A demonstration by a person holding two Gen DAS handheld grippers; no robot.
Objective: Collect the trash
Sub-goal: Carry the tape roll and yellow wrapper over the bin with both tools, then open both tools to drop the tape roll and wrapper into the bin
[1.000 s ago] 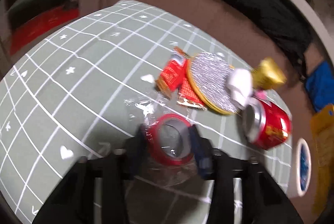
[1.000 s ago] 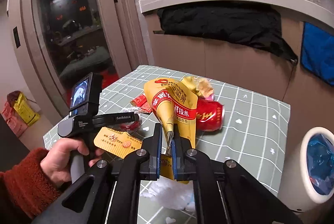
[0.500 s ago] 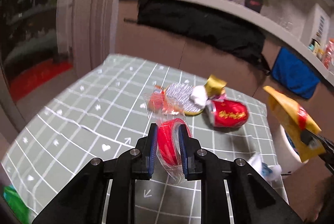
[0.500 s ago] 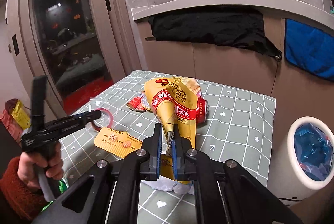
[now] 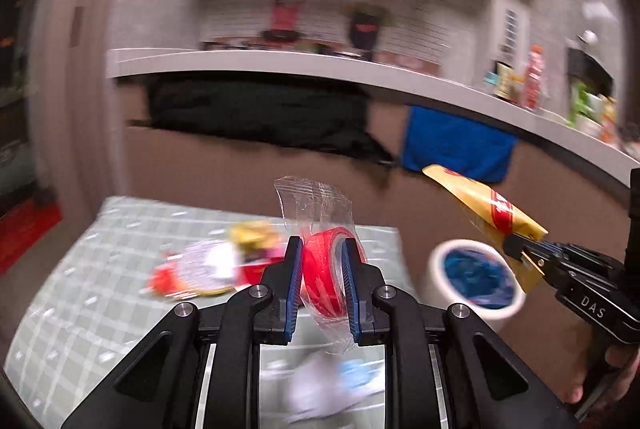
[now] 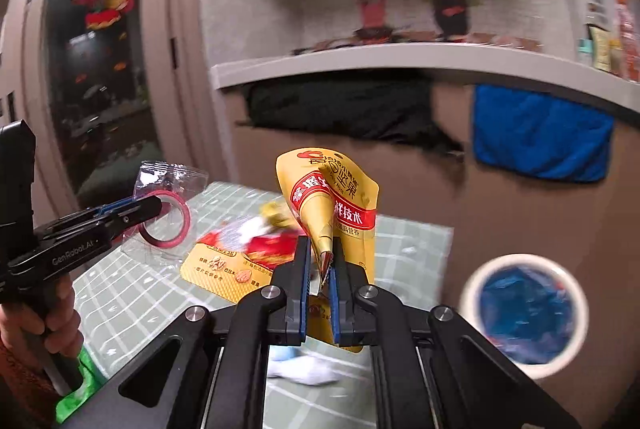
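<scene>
A red ring-shaped tape roll wrapped in a clear crinkled plastic bag [image 5: 325, 271] is clamped between the blue pads of the left gripper [image 5: 320, 283], lifted clear of the grey-green checked tablecloth [image 5: 80, 293]. A yellow foil snack pouch with a red band and printed characters [image 6: 334, 205] is pinched at its lower edge by the right gripper [image 6: 321, 285], whose jaws are closed tight on it.

In the left wrist view the right gripper [image 5: 520, 249] is seen from the side, with the pouch [image 5: 486, 205] held just above a white round bin lined with a blue bag [image 5: 474, 279]; a bare fingertip is visible at the lower right edge. In the right wrist view the left gripper [image 6: 132, 209] is shown from the side instead, held by a hand [image 6: 44, 321] in a rust-red sleeve, and the tape roll [image 6: 166, 215] is seen face-on as an open ring. Only this view shows a flat yellow packet [image 6: 224, 271] lying on the cloth and a green scrap [image 6: 78, 387] beside the table edge.

A blurred heap of red, silver and yellow wrappers [image 5: 212, 267] lies on the table behind both grippers
</scene>
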